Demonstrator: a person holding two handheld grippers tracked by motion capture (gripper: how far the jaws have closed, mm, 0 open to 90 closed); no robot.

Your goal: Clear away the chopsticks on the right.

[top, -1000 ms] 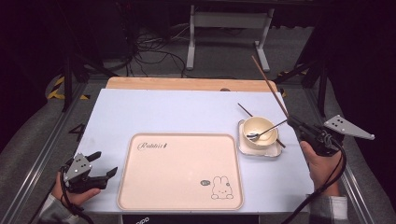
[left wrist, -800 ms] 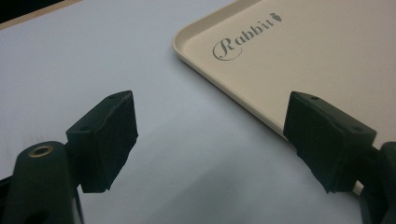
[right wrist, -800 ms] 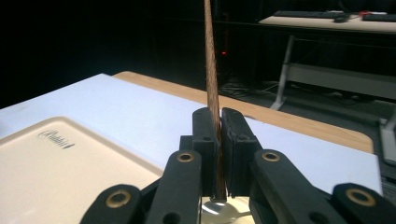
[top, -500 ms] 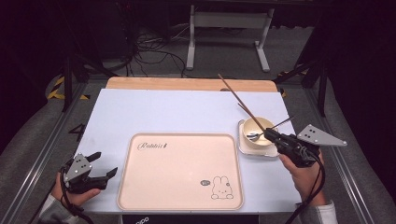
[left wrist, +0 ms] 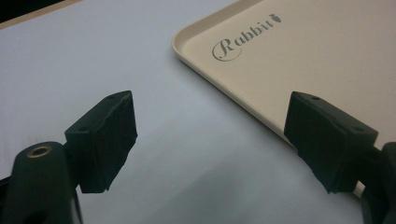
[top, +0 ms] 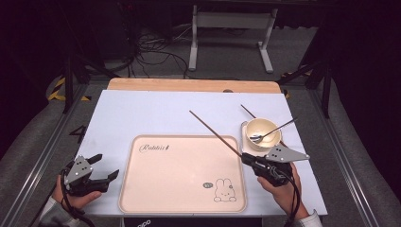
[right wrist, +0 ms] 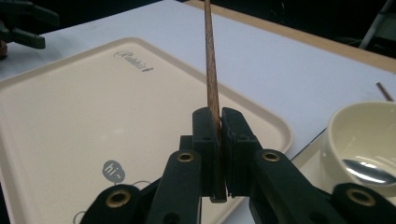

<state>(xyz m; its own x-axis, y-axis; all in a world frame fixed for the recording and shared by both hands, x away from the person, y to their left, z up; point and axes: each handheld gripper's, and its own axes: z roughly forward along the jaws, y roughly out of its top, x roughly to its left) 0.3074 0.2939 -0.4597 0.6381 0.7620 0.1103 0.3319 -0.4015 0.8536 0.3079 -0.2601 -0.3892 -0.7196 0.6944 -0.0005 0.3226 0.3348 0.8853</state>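
Since half a sec ago the right gripper point(top: 250, 159) has swung down and toward the tray point(top: 182, 208), so the chopstick point(top: 215, 132) it carries now slants low over the tray's far right corner instead of pointing up past the bowl. Right gripper sits just off the tray's right edge, near-right of its middle, jaws clamped on the chopstick's lower end (right gripper view shows the stick point(right wrist: 211, 60) pinched between both pads and rising straight away over the tray point(right wrist: 42, 121)). Chopstick tip reaches out beyond the tray's far edge, above the white table cover point(top: 142, 113). Bowl point(top: 261, 133) stands just beyond the tray's far right corner w/ a metal spoon point(top: 272, 131) leaning in it, handle out to the right; a second chopstick point(top: 248, 111) lies on the cover behind the bowl, partly hidden by it. Left gripper point(top: 108, 167) rests just off the tray's near left corner, jaws spread wide w/ nothing between them; left gripper view has the tray's rim point(left wrist: 224, 88) running between the two pads, "Rabbit" lettering point(left wrist: 245, 35) beyond.
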